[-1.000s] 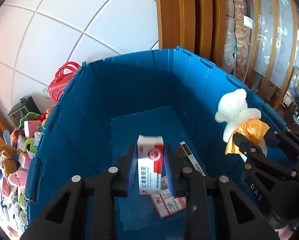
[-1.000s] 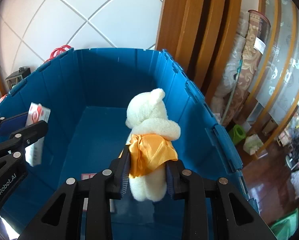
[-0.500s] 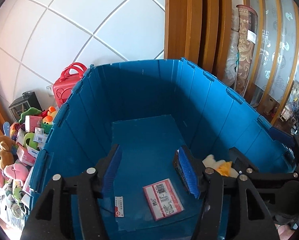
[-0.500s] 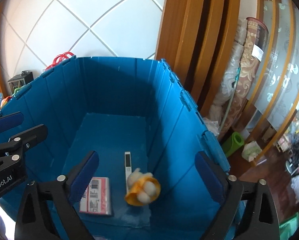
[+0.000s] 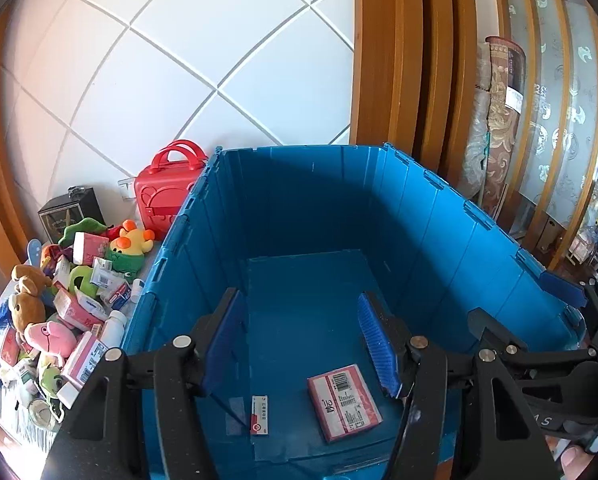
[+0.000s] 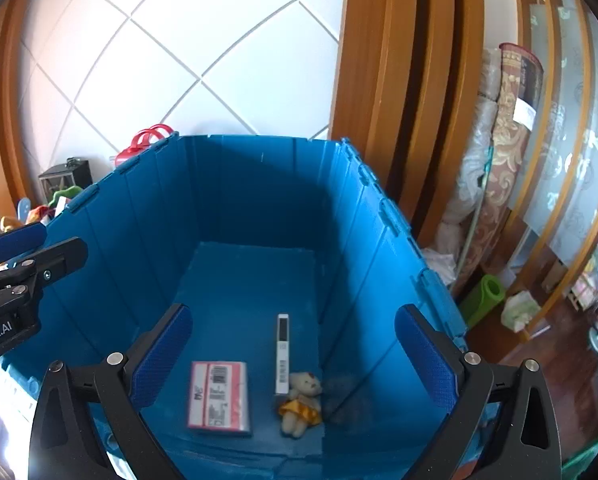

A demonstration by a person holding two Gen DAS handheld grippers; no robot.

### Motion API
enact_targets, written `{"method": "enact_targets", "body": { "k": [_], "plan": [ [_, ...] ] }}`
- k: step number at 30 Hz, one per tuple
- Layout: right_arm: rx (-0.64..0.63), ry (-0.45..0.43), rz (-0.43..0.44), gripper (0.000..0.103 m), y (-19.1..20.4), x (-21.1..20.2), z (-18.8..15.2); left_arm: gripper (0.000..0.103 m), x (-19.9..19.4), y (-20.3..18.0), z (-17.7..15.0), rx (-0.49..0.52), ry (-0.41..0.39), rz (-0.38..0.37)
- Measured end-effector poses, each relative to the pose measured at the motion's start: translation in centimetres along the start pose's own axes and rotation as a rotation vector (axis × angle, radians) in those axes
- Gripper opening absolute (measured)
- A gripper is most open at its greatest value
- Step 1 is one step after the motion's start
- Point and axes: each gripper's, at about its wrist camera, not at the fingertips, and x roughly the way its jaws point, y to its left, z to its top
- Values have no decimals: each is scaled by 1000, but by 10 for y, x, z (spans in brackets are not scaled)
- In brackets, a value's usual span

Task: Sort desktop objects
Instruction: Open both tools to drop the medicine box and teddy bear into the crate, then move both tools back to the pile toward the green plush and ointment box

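A big blue crate (image 5: pixel 459 232) (image 6: pixel 111 216) stands before me. On its floor lie a pink flat box (image 5: pixel 343 401) (image 6: pixel 219 399), a white and red medicine box on its edge (image 5: pixel 260 415) (image 6: pixel 283 353), and a small white teddy bear with an orange bow (image 6: pixel 302 403). My left gripper (image 5: pixel 301 346) is open and empty above the crate's near end. My right gripper (image 6: pixel 293 362) is wide open and empty above the bear. The bear is hidden in the left wrist view.
A pile of plush toys, boxes and bottles (image 5: pixel 59 308) lies left of the crate. A red toy case (image 5: pixel 167 196) and a dark clock (image 5: pixel 73 212) stand by the tiled wall. Rolled rugs (image 6: pixel 499 160) and wooden door frames stand right.
Both grippers opened and rose. The medicine box dropped from the left gripper and the teddy bear from the right; both now lie on the crate floor.
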Motion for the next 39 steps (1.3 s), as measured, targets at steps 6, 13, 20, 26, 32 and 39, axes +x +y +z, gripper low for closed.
{"method": "enact_targets", "body": {
  "k": [6,13,20,26,32,39],
  "plan": [
    [-19,20,5,103,7,0,-4,59,-6,7,-6,-16,-2,7],
    [10,70,27,103,9,6,-12,59,-21,14,-13,8,-51,15],
    [53,44,66,103,27,-5,-11,59,-45,46,-16,-1,-130,73],
    [26,-81,162,103,81,-38,1,59,-63,108,-26,-51,-144,130],
    [-28,-163,295,103,171,-59,14,59,-77,210,-49,-134,-91,225],
    [-106,-132,414,103,307,-54,8,59,-84,345,-97,-200,6,342]
  ]
}}
